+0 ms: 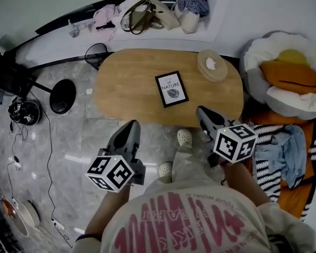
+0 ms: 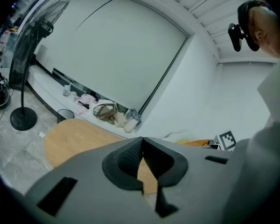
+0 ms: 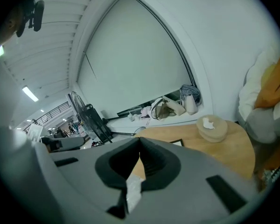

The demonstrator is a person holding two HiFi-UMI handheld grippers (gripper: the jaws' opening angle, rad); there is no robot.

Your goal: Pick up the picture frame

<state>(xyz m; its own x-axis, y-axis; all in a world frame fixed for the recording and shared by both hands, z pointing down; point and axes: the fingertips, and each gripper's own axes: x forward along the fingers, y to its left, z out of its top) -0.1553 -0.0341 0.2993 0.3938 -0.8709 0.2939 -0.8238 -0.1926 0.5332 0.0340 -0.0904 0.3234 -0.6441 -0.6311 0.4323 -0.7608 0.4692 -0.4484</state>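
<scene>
1. Firstly, the head view: the picture frame point(image 1: 171, 88) lies flat on the wooden worktop point(image 1: 126, 78), ahead of both claws and apart from them, nearer your right claw point(image 1: 203, 112) than your left claw point(image 1: 130, 128). It is a small black upright rectangle with a white print inside, dark lettering above a grey motif, and it sits slightly askew.
2. Next, the left gripper view: your left claw's jaws are pressed together with nothing between them. Only the worktop's near end shows beyond the tips. The frame is out of sight here.
3. Lastly, the right gripper view: this claw is likewise fully closed and empty. A dark corner of the frame point(image 3: 177, 142) peeks just above its right jaw, further along the worktop.
4. Handling, as a judgement: expect it to be light and stiff, perhaps with a slick, breakable glazed front. Because it lies flat, part the jaws first and pinch one rim edge rather than the face.
</scene>
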